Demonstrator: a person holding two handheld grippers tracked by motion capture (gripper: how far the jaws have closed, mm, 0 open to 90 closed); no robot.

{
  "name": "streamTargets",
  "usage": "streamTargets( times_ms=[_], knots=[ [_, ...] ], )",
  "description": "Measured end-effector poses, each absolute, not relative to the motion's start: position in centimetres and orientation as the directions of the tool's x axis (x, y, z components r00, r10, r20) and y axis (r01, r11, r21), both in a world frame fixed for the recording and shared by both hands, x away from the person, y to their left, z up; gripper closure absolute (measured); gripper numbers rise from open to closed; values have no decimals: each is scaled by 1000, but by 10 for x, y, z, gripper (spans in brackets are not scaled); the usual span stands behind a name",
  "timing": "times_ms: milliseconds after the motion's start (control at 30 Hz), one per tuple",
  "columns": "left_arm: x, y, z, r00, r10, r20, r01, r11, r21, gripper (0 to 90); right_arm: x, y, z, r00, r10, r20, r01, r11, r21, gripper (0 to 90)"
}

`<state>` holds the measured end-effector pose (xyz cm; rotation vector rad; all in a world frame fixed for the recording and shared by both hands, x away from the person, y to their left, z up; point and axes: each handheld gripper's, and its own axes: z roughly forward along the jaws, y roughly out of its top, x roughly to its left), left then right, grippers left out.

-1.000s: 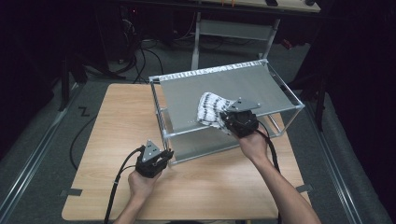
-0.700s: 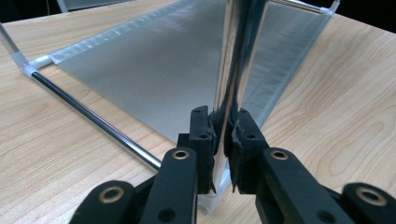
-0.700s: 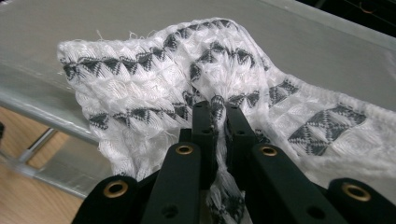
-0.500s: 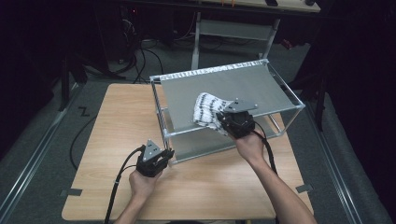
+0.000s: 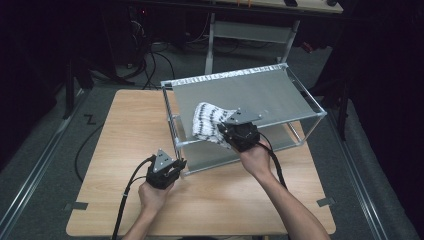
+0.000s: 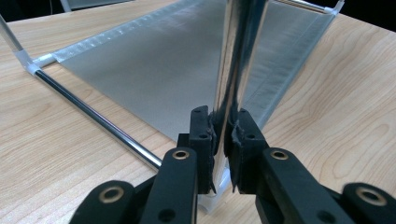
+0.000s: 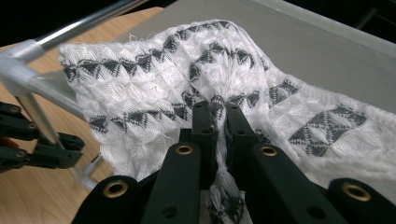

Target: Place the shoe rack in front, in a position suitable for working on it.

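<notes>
A metal-framed rack [image 5: 299, 87] with a grey mesh top shelf stands on the wooden table. A white cloth with a dark woven pattern [image 5: 207, 122] lies bunched on the shelf's near left part. My right gripper [image 5: 231, 134] is shut on that cloth [image 7: 154, 88], with a fold pinched between its jaws [image 7: 219, 112]. My left gripper [image 5: 176, 164] is shut on the rack's near left upright post [image 6: 238, 56], low down near the table. In the right gripper view the left gripper [image 7: 32, 140] appears at the lower left beside the post.
The rack has a lower mesh shelf [image 6: 154, 70] edged by a shiny rail [image 6: 93, 119]. Bare wooden tabletop [image 5: 130, 125] lies left of and in front of the rack. A cable [image 5: 127, 200] trails from the left gripper. Dark floor and furniture surround the table.
My right gripper has slid a little to the left along the top shelf, drawing the cloth with it. The left gripper has stayed on the post.
</notes>
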<state>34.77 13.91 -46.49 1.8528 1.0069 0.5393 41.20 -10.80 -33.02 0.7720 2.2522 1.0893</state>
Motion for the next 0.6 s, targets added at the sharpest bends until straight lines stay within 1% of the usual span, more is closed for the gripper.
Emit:
streamTargets(
  times_ms=[233, 300, 433, 600],
  knots=[
    [348, 139, -465, 567, 822, -50, 415, -233, 880, 811, 402, -89, -329, -737, 641, -214, 227, 533, 815, 854],
    [348, 139, -465, 567, 822, -51, 415, -232, 880, 811, 400, -87, -329, -739, 632, -233, 210, 545, 812, 854],
    [348, 139, -465, 568, 821, -52, 416, -232, 879, 811, 401, -91, -328, -735, 636, -237, 214, 549, 808, 854],
    [348, 139, -465, 568, 821, -56, 416, -228, 880, 810, 403, -106, -328, -703, 662, -259, 223, 551, 804, 854]
  ],
)
